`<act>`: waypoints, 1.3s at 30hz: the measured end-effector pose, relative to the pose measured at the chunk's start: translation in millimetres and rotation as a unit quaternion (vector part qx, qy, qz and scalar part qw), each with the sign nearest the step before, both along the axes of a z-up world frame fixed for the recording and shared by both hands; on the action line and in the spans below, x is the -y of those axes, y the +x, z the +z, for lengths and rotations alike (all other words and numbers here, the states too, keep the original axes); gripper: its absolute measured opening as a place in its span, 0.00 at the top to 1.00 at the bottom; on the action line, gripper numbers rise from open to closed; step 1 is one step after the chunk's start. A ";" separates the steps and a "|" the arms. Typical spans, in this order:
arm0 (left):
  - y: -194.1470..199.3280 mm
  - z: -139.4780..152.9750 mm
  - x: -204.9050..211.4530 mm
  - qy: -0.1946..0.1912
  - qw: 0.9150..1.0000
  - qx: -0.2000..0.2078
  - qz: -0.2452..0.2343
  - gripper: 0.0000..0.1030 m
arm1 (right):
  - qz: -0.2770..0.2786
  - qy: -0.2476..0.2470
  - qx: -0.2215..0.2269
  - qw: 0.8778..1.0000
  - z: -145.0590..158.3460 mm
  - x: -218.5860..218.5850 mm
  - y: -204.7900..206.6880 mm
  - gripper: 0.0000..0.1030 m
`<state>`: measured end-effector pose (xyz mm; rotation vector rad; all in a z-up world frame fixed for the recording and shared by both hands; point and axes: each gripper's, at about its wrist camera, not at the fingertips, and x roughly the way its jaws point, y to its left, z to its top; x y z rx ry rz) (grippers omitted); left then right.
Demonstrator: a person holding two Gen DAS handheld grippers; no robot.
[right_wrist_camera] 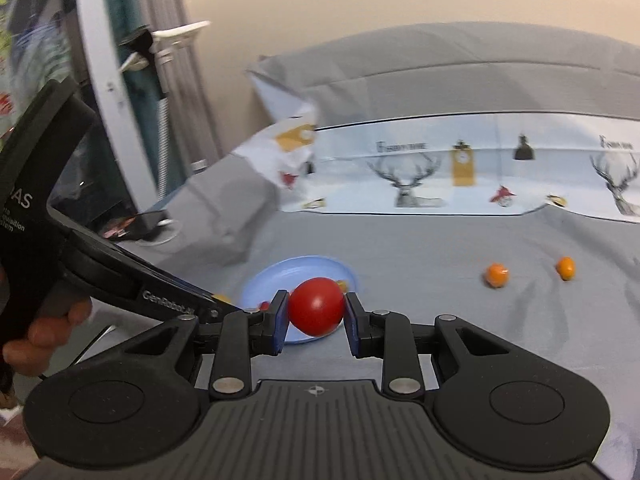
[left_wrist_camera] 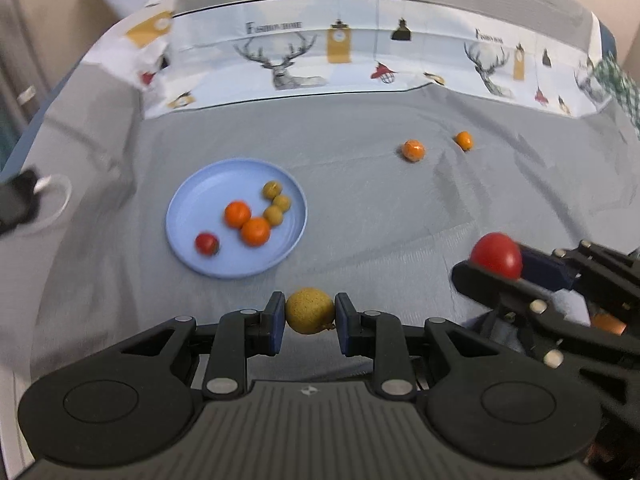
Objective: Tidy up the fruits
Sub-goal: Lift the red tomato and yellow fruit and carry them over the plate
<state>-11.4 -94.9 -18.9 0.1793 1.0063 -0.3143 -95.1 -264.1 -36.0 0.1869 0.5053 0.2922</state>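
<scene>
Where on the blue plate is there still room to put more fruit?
The blue plate is bare along its left and back side, from the rim to the two oranges and the small red tomato. The right side is crowded: three brownish-yellow fruits cluster beside the oranges. The grey cloth right of the plate is bare too.

"GenRobot.AI" on left gripper (right_wrist_camera: 176, 298)
</scene>
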 end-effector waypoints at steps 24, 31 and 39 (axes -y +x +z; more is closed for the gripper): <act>-74.2 32.4 -32.5 -0.040 0.995 0.086 0.005 0.72 | 0.013 -0.084 0.062 0.994 29.9 -50.1 -60.5 0.71; -73.4 33.1 -35.9 -0.042 0.995 0.087 0.007 0.72 | 0.015 -0.089 0.062 0.994 30.0 -50.9 -58.9 0.71; -68.8 31.3 -36.6 -0.043 0.996 0.079 0.009 0.72 | 0.018 -0.089 0.055 0.994 28.0 -52.2 -55.5 0.71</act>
